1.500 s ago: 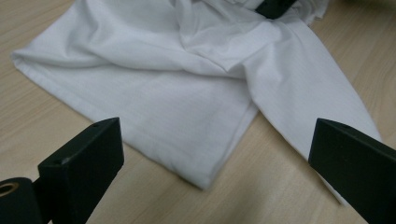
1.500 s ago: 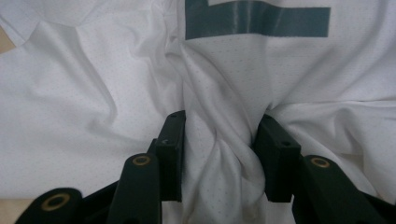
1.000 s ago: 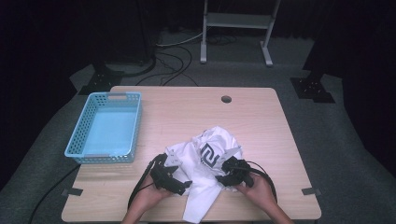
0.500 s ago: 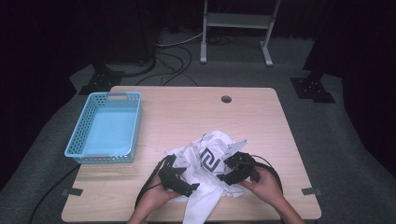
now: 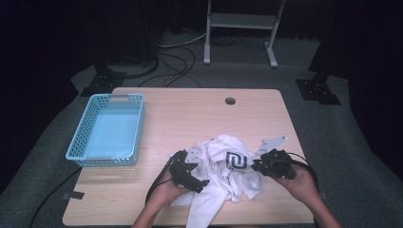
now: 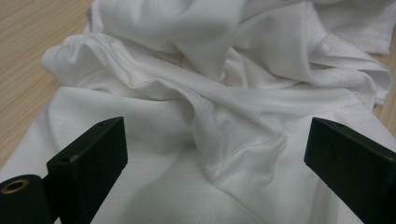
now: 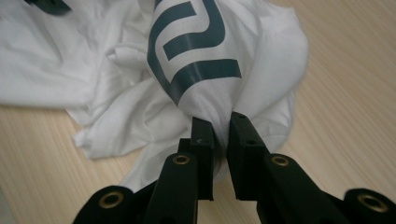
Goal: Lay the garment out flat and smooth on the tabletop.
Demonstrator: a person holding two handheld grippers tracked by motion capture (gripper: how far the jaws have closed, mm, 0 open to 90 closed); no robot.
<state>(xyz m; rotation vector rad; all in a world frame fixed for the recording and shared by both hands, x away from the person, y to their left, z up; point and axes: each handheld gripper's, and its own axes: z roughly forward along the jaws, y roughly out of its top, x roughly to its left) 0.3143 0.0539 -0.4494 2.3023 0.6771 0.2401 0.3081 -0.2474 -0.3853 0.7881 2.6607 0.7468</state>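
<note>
1 white shirt — 1 blue basket | 2 grippers: left gripper agape, right gripper pinching shirt

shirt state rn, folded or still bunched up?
Bunched. The white shirt lies crumpled in loose folds on the table, with the right claw pinching its fabric.

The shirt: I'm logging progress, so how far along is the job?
Early. Nothing looks finished: the shirt lies crumpled on the table. In hand: the right gripper pinches fabric by the print; the left gripper is open over it. The basket holds nothing.
</note>
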